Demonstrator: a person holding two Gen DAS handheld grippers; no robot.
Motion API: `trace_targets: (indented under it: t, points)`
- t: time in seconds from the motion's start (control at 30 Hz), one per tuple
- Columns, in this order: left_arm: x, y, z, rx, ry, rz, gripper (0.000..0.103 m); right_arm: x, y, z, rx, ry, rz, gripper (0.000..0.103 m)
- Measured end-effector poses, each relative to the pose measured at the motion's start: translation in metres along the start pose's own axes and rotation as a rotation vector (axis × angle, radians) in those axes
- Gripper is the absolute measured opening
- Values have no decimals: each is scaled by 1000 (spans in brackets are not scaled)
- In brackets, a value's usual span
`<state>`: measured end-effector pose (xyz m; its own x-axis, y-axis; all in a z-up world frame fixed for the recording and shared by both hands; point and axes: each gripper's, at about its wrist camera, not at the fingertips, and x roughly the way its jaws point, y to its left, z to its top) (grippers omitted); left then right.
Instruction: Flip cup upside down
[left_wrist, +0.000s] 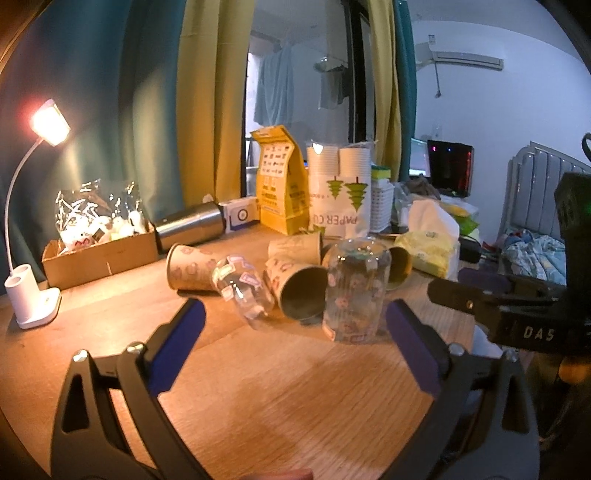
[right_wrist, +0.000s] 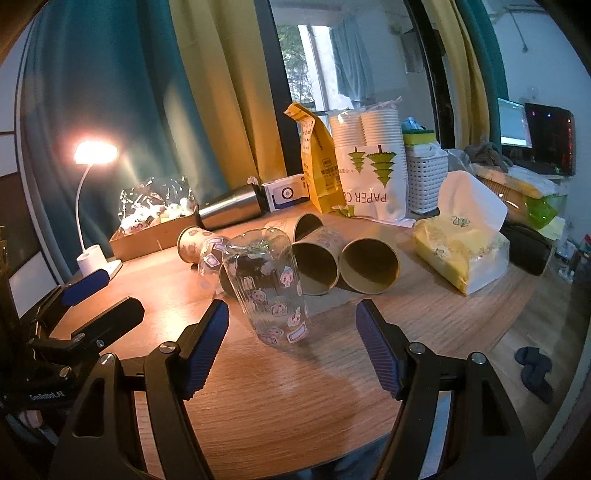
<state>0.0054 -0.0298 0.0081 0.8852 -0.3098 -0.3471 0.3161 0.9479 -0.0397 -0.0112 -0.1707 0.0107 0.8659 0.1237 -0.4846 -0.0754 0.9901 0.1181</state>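
Observation:
A clear glass cup with pink stickers (left_wrist: 355, 291) (right_wrist: 269, 288) stands upside down on the wooden table (left_wrist: 288, 398), mouth down. My left gripper (left_wrist: 295, 317) is open and empty, just short of it. My right gripper (right_wrist: 291, 325) is open, its blue pads either side of the cup's base but apart from it. A second clear glass cup (left_wrist: 242, 290) (right_wrist: 210, 258) lies on its side to the left. Several brown paper cups (left_wrist: 299, 291) (right_wrist: 369, 269) lie on their sides behind.
A lit desk lamp (left_wrist: 33, 295) and a cardboard box (left_wrist: 99, 258) are at left. A steel tumbler (left_wrist: 192, 225), a yellow bag (left_wrist: 284, 184), a paper-cup pack (left_wrist: 340, 188) and a tissue pack (right_wrist: 461, 254) line the back. The right gripper's body (left_wrist: 517, 317) is at the table's right.

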Motion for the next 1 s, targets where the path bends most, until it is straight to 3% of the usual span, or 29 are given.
trace_targets:
  t: [1.0]
  points:
    - [2,-4,0,14,4,-8,100,0,-1,-1,10,1,-4,75]
